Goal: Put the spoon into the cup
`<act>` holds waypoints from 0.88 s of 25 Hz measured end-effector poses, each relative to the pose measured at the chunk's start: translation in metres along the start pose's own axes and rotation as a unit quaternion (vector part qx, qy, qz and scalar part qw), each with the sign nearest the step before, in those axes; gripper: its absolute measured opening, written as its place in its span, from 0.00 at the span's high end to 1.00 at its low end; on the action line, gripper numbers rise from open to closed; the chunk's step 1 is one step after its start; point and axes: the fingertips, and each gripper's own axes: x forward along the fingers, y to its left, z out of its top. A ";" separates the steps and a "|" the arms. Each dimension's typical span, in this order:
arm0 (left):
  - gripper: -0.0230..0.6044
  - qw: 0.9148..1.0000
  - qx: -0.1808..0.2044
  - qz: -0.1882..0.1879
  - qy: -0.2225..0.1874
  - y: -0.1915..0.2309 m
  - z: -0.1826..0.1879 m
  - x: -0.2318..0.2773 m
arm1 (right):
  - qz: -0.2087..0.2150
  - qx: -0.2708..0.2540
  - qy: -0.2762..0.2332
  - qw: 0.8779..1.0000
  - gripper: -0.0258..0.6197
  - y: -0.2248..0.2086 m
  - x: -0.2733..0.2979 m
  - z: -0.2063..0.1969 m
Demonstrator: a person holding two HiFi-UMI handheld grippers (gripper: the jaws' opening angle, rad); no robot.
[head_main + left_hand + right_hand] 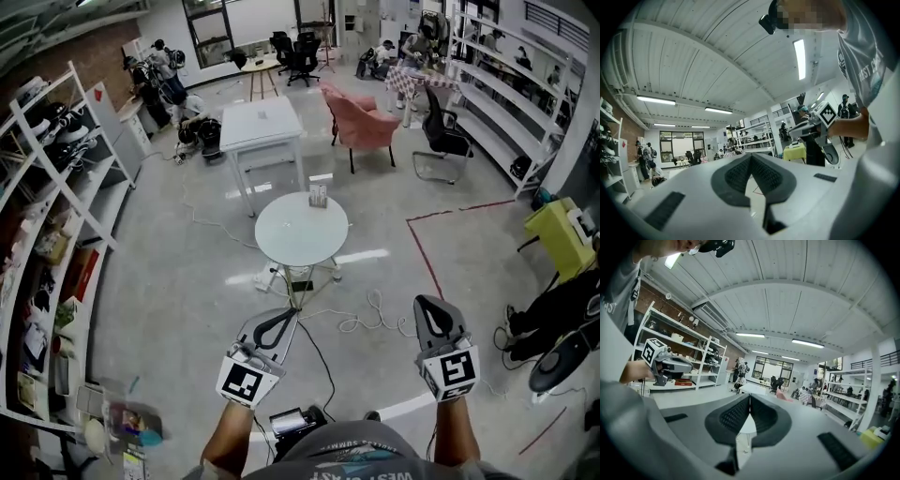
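Note:
A small cup (319,195) stands at the far edge of a round white table (300,234) a few steps ahead in the head view. It is too small to tell whether anything is in it, and I cannot make out a spoon. My left gripper (286,315) and right gripper (429,302) are held side by side well short of the table, both pointing towards it. In the left gripper view the left gripper (751,157) has its jaws closed tip to tip with nothing between them. So does the right gripper (750,397) in its own view.
Cables (367,321) trail over the floor below the round table. Behind it stand a square white table (261,122), a pink armchair (364,124) and a black chair (441,137). Shelving (56,197) lines the left wall. A red tape line (427,255) and a yellow-green table (561,232) lie to the right.

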 end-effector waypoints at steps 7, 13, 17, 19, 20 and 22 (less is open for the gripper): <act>0.96 1.000 0.017 -0.023 -0.006 0.012 -0.015 0.002 | -0.010 -0.002 0.014 1.000 0.96 0.008 0.016 -0.003; 0.96 1.000 0.006 -0.022 -0.008 0.013 -0.015 0.007 | -0.010 -0.003 0.007 1.000 0.96 0.004 0.023 0.002; 0.96 1.000 -0.001 -0.013 0.001 0.015 -0.017 0.015 | 0.003 0.004 0.005 1.000 0.96 -0.002 0.033 -0.002; 0.96 1.000 -0.002 -0.005 0.003 0.018 -0.015 0.020 | 0.012 0.006 0.005 1.000 0.96 -0.005 0.042 -0.003; 0.96 1.000 -0.002 -0.003 0.005 0.018 -0.015 0.023 | 0.016 0.007 0.005 1.000 0.96 -0.007 0.046 -0.004; 0.96 1.000 0.001 0.002 0.011 0.018 -0.015 0.031 | 0.023 0.010 -0.003 1.000 0.96 -0.015 0.055 -0.004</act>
